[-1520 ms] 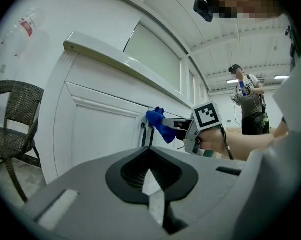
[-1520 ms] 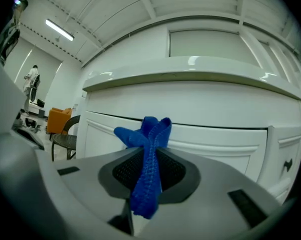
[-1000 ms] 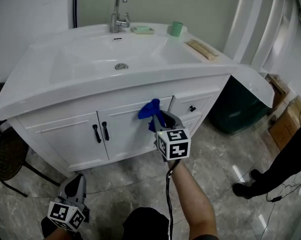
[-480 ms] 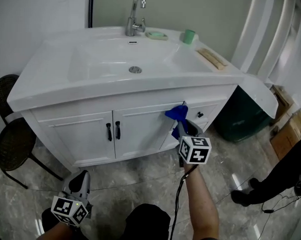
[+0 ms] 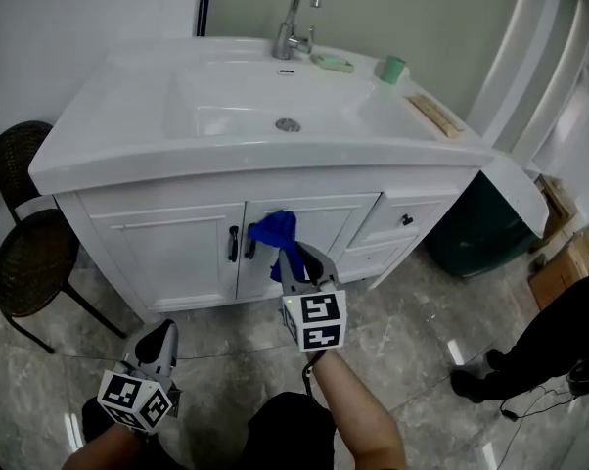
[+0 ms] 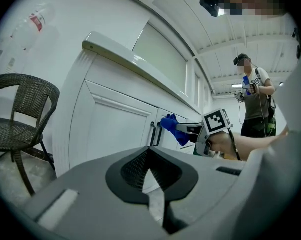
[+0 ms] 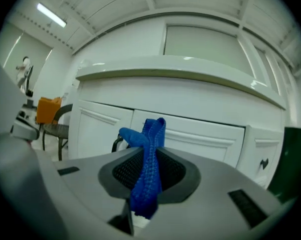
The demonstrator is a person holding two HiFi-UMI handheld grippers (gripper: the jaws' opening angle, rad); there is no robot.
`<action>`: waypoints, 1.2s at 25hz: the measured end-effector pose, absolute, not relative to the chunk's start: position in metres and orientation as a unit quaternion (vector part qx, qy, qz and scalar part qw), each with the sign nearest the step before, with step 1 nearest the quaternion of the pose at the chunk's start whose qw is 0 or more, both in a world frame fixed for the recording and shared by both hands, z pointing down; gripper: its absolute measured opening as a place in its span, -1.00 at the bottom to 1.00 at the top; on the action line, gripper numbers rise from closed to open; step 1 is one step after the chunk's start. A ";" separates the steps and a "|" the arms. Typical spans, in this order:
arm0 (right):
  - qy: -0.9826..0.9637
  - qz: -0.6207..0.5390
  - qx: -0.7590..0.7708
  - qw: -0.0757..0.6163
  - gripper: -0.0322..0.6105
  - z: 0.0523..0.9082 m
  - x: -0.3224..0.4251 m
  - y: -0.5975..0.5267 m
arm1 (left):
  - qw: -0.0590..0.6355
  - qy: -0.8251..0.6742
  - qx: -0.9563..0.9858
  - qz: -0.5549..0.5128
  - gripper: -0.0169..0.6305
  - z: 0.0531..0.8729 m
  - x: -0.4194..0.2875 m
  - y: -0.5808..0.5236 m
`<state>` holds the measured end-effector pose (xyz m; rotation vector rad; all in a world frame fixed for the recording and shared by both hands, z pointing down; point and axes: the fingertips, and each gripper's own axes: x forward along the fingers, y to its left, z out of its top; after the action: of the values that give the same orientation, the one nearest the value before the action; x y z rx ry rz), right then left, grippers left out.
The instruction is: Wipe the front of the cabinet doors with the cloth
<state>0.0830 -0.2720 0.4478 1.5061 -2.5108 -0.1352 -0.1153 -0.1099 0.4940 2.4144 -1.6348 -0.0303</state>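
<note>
Nearest, my left gripper [image 5: 156, 339] hangs low, jaws closed, empty. Beyond it, my right gripper [image 5: 293, 262] clamps the blue cloth [image 5: 275, 233] by the handles [image 5: 234, 243] between the cabinet doors [image 5: 167, 253]. Wiping appears under way; next, press and sweep across a panel.

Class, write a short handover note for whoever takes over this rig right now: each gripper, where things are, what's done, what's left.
The right gripper is shut on the blue knitted cloth, held at the white cabinet doors by the black bar handles.
The left gripper has its jaws together, empty, low over the grey marbled floor.
Done: cannot tell which areas are wiped.
Left: wipe across both door fronts.
</note>
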 end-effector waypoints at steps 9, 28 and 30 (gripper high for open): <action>-0.862 -0.094 0.456 0.201 -0.68 0.485 0.041 -0.290 | 0.105 -0.550 0.829 0.019 -0.95 0.502 -0.102 -0.103; -0.774 -0.028 0.601 0.198 -0.68 0.493 0.268 -0.353 | 0.083 -0.553 0.827 0.060 -0.95 0.500 -0.074 -0.102; -0.754 -0.017 0.624 0.205 -0.68 0.495 0.290 -0.351 | 0.082 -0.553 0.827 0.057 -0.95 0.497 -0.074 -0.102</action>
<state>0.2902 -0.3509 0.4945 1.7389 -2.1021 -0.0483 -0.0739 -0.1018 0.4973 2.4720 -1.6520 0.1689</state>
